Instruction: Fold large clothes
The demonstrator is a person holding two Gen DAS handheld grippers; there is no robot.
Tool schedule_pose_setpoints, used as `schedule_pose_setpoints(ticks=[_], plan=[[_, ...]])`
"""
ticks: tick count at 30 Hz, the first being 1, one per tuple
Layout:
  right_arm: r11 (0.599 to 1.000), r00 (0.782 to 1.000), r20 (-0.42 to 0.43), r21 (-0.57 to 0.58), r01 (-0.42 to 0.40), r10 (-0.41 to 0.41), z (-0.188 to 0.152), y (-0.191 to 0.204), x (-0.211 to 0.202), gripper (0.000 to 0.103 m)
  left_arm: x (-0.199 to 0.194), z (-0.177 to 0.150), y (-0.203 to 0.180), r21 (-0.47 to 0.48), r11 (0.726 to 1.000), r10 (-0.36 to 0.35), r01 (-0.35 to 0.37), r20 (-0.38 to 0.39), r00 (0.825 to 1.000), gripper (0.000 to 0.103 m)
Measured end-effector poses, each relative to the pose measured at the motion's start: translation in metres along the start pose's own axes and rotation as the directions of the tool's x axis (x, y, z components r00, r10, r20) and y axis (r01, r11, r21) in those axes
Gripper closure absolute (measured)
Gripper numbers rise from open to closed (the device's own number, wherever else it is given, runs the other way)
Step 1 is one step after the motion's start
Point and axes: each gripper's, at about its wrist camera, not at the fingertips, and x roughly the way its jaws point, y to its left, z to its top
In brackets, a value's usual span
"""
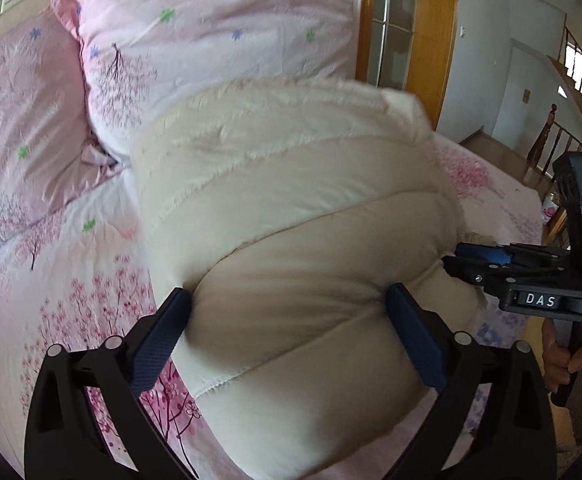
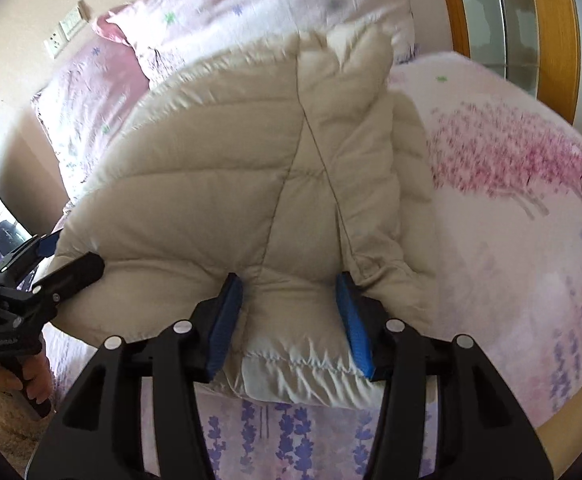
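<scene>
A cream quilted puffer jacket (image 1: 283,184) lies bunched in a thick bundle on the bed, its far end against the pillows. My left gripper (image 1: 287,300) straddles the bundle's near left bulge with its jaws very wide, and both blue pads dent the fabric. In the right wrist view the same jacket (image 2: 211,184) shows its seams and a white lining edge. My right gripper (image 2: 289,296) is shut on the near fold there, which puckers between the pads. Each gripper also shows in the other's view: the right gripper (image 1: 455,258) at the bundle's right edge, the left gripper (image 2: 73,250) at its left corner.
The bed sheet (image 1: 51,280) has a pink blossom print. Two pink pillows (image 1: 211,40) are stacked at the head of the bed. A wooden door frame (image 1: 439,40) and a stair railing (image 1: 551,140) stand beyond the bed's right side. A hand (image 1: 563,356) holds the right gripper's handle.
</scene>
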Motion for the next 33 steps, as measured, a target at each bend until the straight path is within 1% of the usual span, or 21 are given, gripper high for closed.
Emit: schedule_pose_setpoints(ticks=[5, 9, 11, 12, 13, 14, 15, 16, 17, 18, 19, 21, 22, 23, 24, 25, 26, 27, 28, 30, 33], plan=[[0.998, 0.999, -0.010, -0.041, 0.043, -0.044, 0.000, 0.008, 0.008, 0.052, 0.013, -0.009, 0.012, -0.054, 0.998, -0.021, 0.021, -0.015, 1.000, 0.001], [0.996, 0.998, -0.028, -0.066, 0.054, -0.056, 0.002, 0.010, 0.008, 0.049, 0.010, -0.012, 0.016, -0.073, 0.997, -0.037, 0.037, 0.006, 0.999, 0.001], [0.995, 0.996, -0.056, -0.076, 0.070, -0.075, 0.007, 0.012, 0.001, 0.038, 0.002, -0.011, 0.019, -0.091, 0.995, -0.048, 0.049, 0.012, 0.999, 0.001], [0.992, 0.994, -0.065, -0.087, 0.086, -0.092, 0.011, 0.013, -0.004, 0.026, -0.005, -0.009, 0.024, -0.112, 0.992, -0.059, 0.061, 0.023, 0.998, 0.001], [0.988, 0.990, -0.060, -0.104, 0.118, -0.125, 0.016, 0.015, -0.013, 0.012, -0.013, -0.006, 0.030, -0.138, 0.988, -0.066, 0.070, 0.036, 0.997, 0.001], [0.982, 0.988, -0.029, -0.121, 0.144, -0.149, 0.022, 0.017, -0.024, 0.004, -0.018, -0.004, 0.036, -0.160, 0.984, -0.066, 0.073, 0.047, 0.997, 0.001], [0.980, 0.988, -0.005, -0.128, 0.154, -0.156, 0.026, 0.019, -0.034, 0.002, -0.026, 0.000, 0.048, -0.203, 0.977, -0.061, 0.073, 0.062, 0.996, 0.001], [0.979, 0.987, 0.026, -0.126, 0.159, -0.157, 0.034, 0.018, -0.048, 0.002, -0.030, 0.002, 0.058, -0.236, 0.969, -0.063, 0.078, 0.070, 0.996, 0.001], [0.981, 0.988, 0.026, -0.120, 0.151, -0.149, 0.040, 0.017, -0.054, 0.002, -0.032, 0.004, 0.068, -0.272, 0.958, -0.076, 0.094, 0.076, 0.994, 0.001], [0.984, 0.990, 0.014, -0.110, 0.139, -0.138, 0.046, 0.013, -0.059, 0.002, -0.032, 0.006, 0.082, -0.313, 0.942, -0.101, 0.120, 0.077, 0.992, 0.001], [0.986, 0.990, -0.008, -0.093, 0.140, -0.142, 0.055, 0.008, -0.062, 0.002, -0.030, 0.008, 0.092, -0.342, 0.931, -0.112, 0.127, 0.065, 0.992, 0.001], [0.978, 0.978, -0.055, -0.075, 0.195, -0.200, 0.065, -0.001, -0.062, 0.002, -0.020, 0.010, 0.108, -0.378, 0.920, -0.102, 0.099, 0.013, 0.995, 0.001], [0.970, 0.969, -0.070, -0.068, 0.232, -0.237, 0.071, -0.006, -0.059, 0.002, -0.016, 0.010, 0.114, -0.391, 0.915, -0.107, 0.100, 0.005, 0.994, 0.001], [0.963, 0.961, -0.062, -0.048, 0.265, -0.268, 0.078, -0.013, -0.058, 0.002, -0.014, 0.009, 0.117, -0.401, 0.910, -0.114, 0.106, 0.005, 0.993, 0.001], [0.965, 0.965, -0.024, -0.018, 0.261, -0.261, 0.084, -0.021, -0.059, 0.002, -0.010, 0.008, 0.123, -0.424, 0.895, -0.143, 0.136, 0.016, 0.990, 0.001], [0.974, 0.974, 0.006, 0.006, 0.225, -0.225, 0.088, -0.028, -0.060, 0.002, -0.008, 0.007, 0.128, -0.446, 0.878, -0.179, 0.175, 0.035, 0.983, 0.001], [0.989, 0.990, 0.035, 0.047, 0.138, -0.140, 0.093, -0.040, -0.059, 0.002, -0.005, 0.006, 0.133, -0.467, 0.857, -0.217, 0.218, 0.056, 0.975, 0.001], [0.994, 0.997, 0.015, 0.085, 0.068, -0.070, 0.098, -0.052, -0.053, 0.002, -0.002, 0.005, 0.139, -0.493, 0.832, -0.250, 0.255, 0.078, 0.965, 0.001], [0.993, 0.999, -0.029, 0.109, 0.035, -0.032, 0.102, -0.061, -0.045, 0.002, 0.001, 0.005, 0.143, -0.506, 0.820, -0.262, 0.267, 0.084, 0.961, 0.001], [0.985, 0.995, -0.092, 0.173, -0.023, 0.039, 0.109, -0.078, -0.025, 0.002, 0.010, 0.010, 0.147, -0.513, 0.814, -0.286, 0.273, 0.056, 0.957, 0.001], [0.962, 0.977, -0.151, 0.253, -0.107, 0.148, 0.116, -0.098, 0.007, 0.002, 0.028, 0.018, 0.150, -0.532, 0.791, -0.344, 0.302, 0.021, 0.939, 0.001]])
